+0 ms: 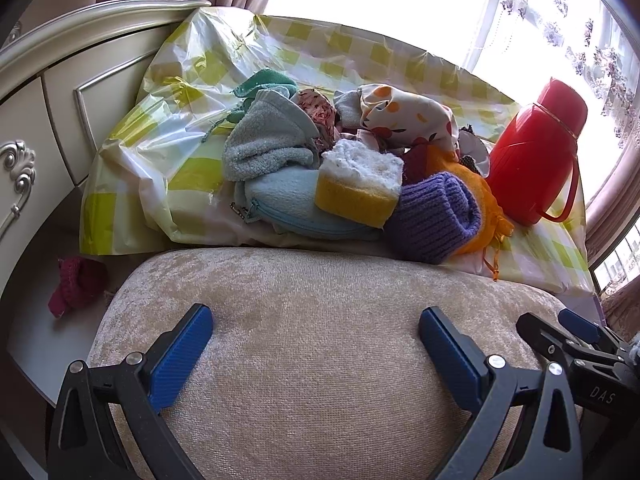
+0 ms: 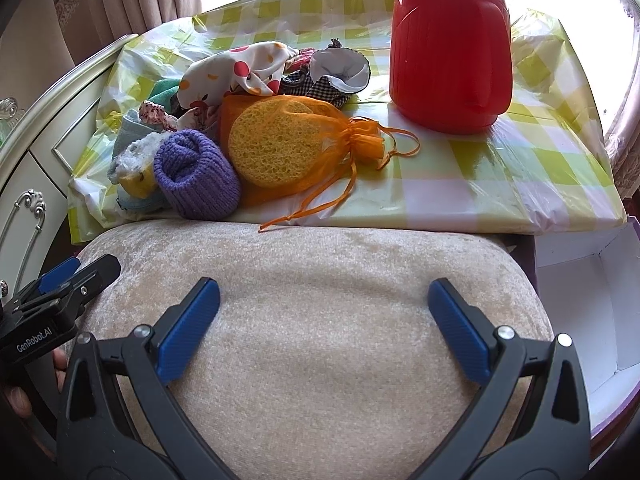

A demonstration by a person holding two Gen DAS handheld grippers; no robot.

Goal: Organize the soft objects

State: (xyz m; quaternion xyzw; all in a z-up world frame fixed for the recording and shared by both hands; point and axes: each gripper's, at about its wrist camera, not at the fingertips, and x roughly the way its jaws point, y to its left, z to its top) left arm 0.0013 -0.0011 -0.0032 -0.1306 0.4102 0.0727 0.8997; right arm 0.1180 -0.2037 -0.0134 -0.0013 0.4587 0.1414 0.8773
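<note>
On the checked surface (image 2: 520, 168): one red flask (image 2: 450, 48), one purple knit roll (image 2: 196, 178), one bagged sponge (image 2: 276, 148); both grippers' fingers (image 1: 448, 346) (image 2: 188, 328) spread, empty, above a beige cushion (image 2: 312, 320).

- Table cover (image 2: 500, 168): thin plastic sheet, glossy, creased.
- Stool cushion (image 2: 320, 300): short-pile cloth, faintly lustrous.
- Red flask (image 2: 448, 60): hard ribbed plastic, shiny.
- Purple sock (image 2: 196, 176): ribbed knit, matt.
- Orange pouch (image 2: 320, 128): sheer mesh cloth over a porous sponge.
- Yellow sponge (image 1: 356, 196): coarse foam with a fuzzy white top.
- Blue towel (image 1: 264, 148): terry cloth, rough.
- Gripper pads (image 1: 180, 360): blue, finely ribbed, matt.
</note>
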